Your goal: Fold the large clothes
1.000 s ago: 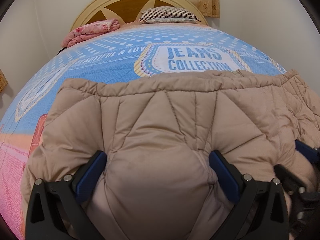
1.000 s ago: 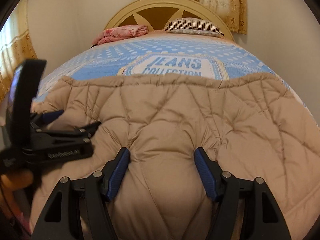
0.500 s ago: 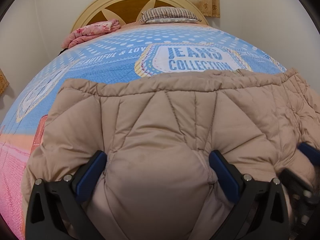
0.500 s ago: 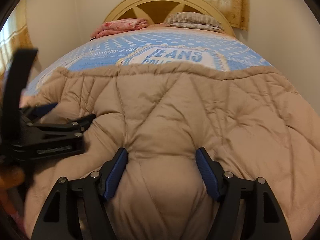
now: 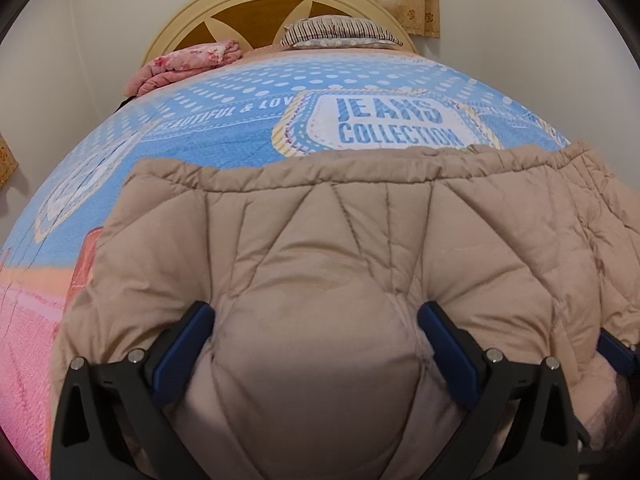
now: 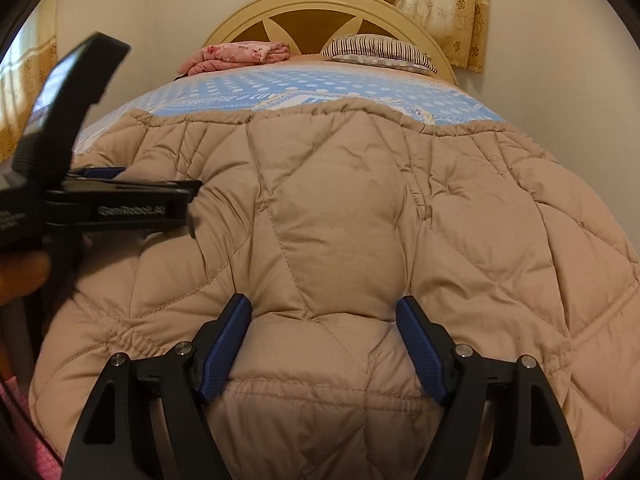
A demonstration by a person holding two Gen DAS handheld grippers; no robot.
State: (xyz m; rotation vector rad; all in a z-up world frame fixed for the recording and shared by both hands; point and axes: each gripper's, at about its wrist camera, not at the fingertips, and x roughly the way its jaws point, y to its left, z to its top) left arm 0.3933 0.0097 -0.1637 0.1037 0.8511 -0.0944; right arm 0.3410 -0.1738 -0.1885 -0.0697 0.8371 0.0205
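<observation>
Coat (image 5: 360,264) lies on the bed's (image 5: 240,136) near end. Left gripper (image 5: 316,332) pinching a thick bulge of it; right gripper (image 6: 324,320) has just been opening, fold between pads, apparently still pinched. Keep left anchored, clear right fully before pulling away.

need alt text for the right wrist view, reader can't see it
A tan quilted coat lies on a blue bedspread, bulging between the right gripper's blue pads, whose jaws have just been opening. The left gripper reaches in from the left edge.
</observation>
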